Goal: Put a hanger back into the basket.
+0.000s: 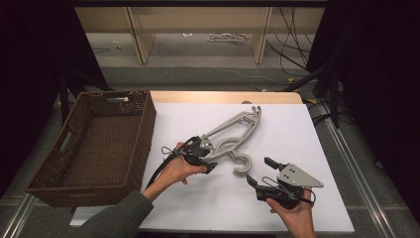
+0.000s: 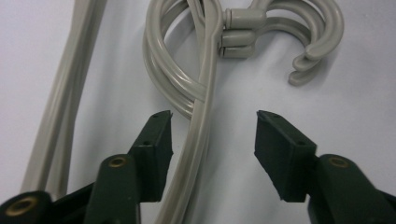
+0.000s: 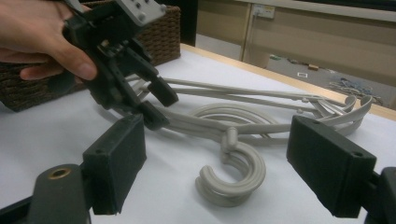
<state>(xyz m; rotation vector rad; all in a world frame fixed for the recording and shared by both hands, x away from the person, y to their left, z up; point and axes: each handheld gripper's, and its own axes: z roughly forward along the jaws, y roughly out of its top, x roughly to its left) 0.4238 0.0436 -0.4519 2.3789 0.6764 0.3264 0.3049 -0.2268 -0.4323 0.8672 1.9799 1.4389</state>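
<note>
Hangers [image 1: 233, 136], grey plastic and stacked, lie near the middle of the table [image 1: 317, 218], hooks toward the near edge and arms pointing to the far edge. The table carries a white sheet; bare wood shows along its far edge. A wicker basket [image 1: 143, 129] stands at the left edge. Beyond the table: a grey floor, pale wooden panels, loose cables.

Left hand-held gripper [image 1: 207, 154] is at the hangers' near end, jaws half open, straddling one arm without pressing it. Right hand-held gripper [image 1: 258, 171] rests near the near right corner, jaws wide, holding nothing, just beside the hooks.
</note>
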